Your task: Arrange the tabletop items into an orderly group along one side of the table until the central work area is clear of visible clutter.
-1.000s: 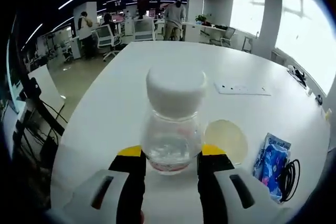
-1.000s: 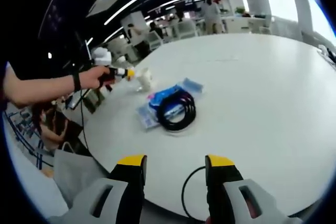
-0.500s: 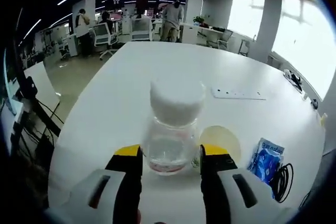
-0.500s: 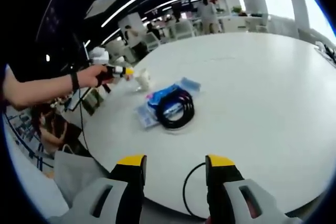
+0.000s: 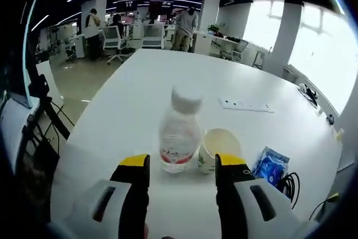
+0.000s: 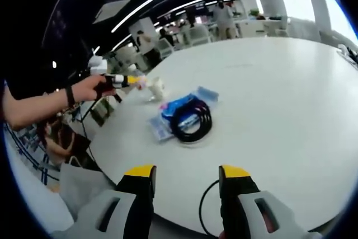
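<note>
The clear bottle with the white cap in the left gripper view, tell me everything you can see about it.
The bottle is small, of clear plastic by the look, with a rounded white cap and a narrow red band near its base. It seems nearly empty. It stands upright on the white table, just beyond the left gripper, whose yellow-tipped fingers are spread and not touching it. A pale cup stands close on its right; whether they touch is unclear.
</note>
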Action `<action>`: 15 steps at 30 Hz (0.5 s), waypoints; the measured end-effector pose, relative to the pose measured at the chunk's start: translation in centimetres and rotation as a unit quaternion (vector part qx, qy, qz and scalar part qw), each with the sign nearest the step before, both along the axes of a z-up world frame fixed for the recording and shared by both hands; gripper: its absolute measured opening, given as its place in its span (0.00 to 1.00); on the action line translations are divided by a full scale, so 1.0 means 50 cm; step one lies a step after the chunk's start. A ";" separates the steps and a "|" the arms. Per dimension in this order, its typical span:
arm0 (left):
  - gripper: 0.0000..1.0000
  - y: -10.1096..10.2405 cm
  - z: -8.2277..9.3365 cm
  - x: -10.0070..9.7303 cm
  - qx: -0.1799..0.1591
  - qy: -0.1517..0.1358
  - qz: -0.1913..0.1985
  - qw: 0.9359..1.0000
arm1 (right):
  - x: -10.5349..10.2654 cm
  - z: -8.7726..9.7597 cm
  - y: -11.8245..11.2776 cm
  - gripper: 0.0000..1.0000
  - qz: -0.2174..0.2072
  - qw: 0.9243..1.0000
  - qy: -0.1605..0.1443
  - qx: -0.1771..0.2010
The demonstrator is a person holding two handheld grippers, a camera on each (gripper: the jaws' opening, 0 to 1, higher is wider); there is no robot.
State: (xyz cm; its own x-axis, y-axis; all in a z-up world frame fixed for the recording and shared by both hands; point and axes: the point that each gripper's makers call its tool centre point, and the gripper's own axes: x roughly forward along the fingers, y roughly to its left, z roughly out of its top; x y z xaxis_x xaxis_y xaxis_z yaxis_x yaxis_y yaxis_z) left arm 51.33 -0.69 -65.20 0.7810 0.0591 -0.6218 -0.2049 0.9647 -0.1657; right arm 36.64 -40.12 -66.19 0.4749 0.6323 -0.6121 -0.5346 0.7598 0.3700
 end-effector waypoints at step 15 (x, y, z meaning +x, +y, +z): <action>0.44 -0.060 -0.042 -0.169 -0.019 0.027 0.005 0.999 | -0.019 -0.001 -0.027 0.45 0.001 1.000 -0.008 0.012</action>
State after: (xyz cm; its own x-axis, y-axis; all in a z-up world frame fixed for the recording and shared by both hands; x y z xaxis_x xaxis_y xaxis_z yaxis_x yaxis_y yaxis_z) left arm 42.90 -3.69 -67.32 0.7452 0.0436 -0.6655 -0.2251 0.9557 -0.1895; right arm 35.69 -41.46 -66.24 0.4827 0.6476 -0.5896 -0.5423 0.7496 0.3795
